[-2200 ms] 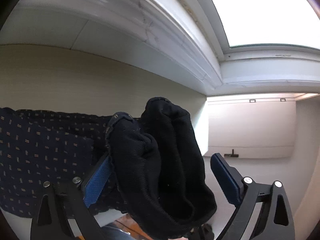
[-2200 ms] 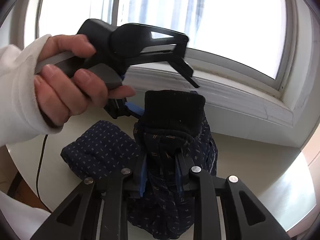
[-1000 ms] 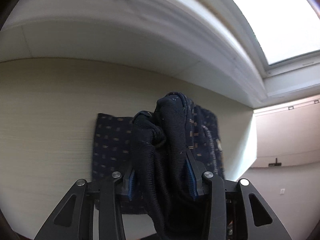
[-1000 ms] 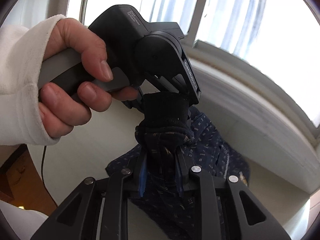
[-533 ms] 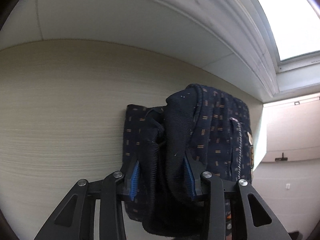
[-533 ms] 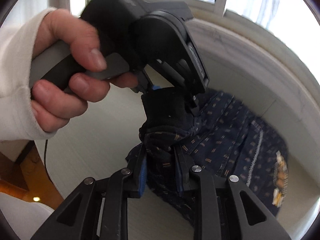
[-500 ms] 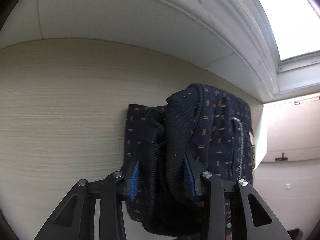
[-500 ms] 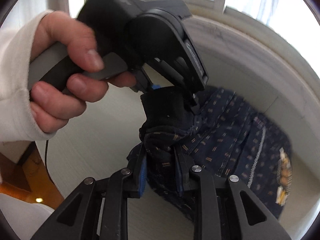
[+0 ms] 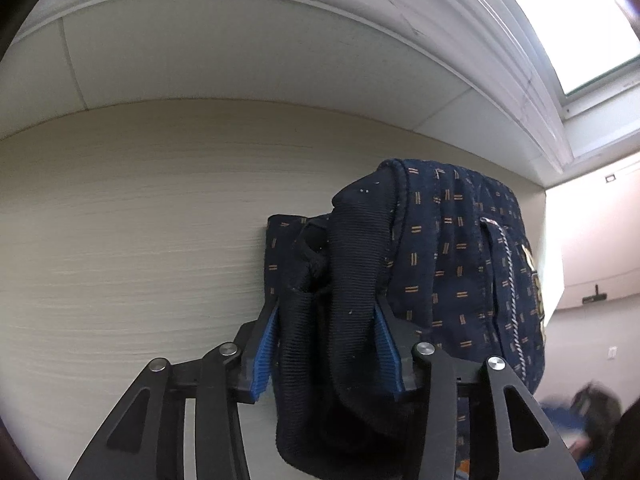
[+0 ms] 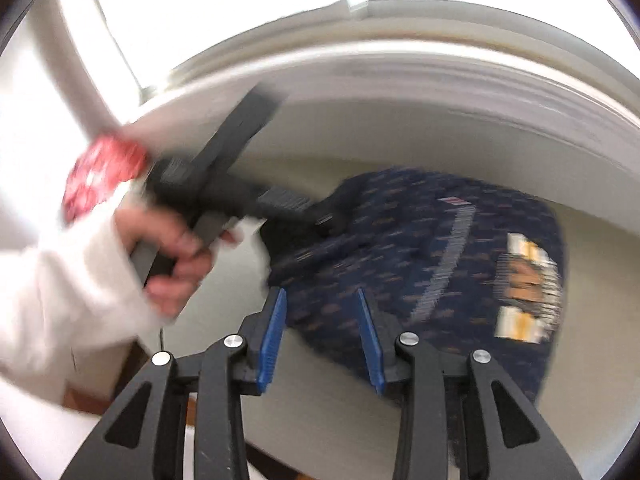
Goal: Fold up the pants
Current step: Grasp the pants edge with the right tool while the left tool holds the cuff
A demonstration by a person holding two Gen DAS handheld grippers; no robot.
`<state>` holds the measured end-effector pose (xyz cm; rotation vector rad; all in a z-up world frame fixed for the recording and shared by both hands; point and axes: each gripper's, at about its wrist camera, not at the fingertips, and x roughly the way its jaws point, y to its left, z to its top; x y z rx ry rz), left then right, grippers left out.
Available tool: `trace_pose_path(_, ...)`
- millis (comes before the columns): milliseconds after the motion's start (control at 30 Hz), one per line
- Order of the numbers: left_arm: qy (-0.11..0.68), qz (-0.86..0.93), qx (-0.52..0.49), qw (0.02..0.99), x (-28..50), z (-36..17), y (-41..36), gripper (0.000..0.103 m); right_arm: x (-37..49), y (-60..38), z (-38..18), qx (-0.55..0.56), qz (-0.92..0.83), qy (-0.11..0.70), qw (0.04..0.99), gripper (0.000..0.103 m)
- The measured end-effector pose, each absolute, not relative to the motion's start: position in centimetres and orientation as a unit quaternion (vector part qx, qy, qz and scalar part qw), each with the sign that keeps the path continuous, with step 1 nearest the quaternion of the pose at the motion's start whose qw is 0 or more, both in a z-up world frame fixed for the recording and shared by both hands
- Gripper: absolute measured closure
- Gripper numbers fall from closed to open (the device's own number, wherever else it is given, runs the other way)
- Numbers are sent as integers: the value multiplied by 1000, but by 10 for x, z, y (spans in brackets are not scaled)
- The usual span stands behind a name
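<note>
Lying folded on the table (image 9: 120, 240), navy pants (image 9: 452, 248) look patterned, perhaps dashed.

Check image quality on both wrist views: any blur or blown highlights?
Left wrist: sharp on the pants and table; window blown white, strong fisheye bend. Right wrist: heavy motion blur across pants and hand; only its own right tongs stay crisp.
</note>
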<state>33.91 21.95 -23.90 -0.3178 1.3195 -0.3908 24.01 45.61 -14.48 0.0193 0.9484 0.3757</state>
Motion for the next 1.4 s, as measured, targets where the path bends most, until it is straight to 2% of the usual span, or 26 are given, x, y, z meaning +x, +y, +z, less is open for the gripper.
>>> trace_pose_path(133, 601, -176, -135, 768, 335, -240, 219, 55, 263, 411, -165, 49, 90, 468, 878, 71)
trace_pose_path(333, 601, -178, -122, 769, 321, -240, 221, 55, 268, 394, -207, 57, 96, 476, 872, 71)
trace_pose_path(633, 611, -150, -182, 756, 308, -248, 222, 55, 301, 371, -219, 38, 132, 490, 861, 74)
trace_pose_path(833, 590, -112, -147, 786, 303, -207, 220, 58, 317, 388, -209, -32, 110, 492, 863, 70)
trace_pose_path(1067, 546, -136, -157, 811, 286, -150, 198, 58, 316, 385, -209, -13, 104, 496, 862, 68)
trace_pose_path(1267, 584, -135, -124, 791, 286, -193, 168, 58, 311, 387, -210, -14, 111, 499, 859, 67)
trace_pose_path(1400, 584, -129, -110, 794, 282, -203, 171, 60, 309, 387, -206, -21, 120, 498, 858, 66)
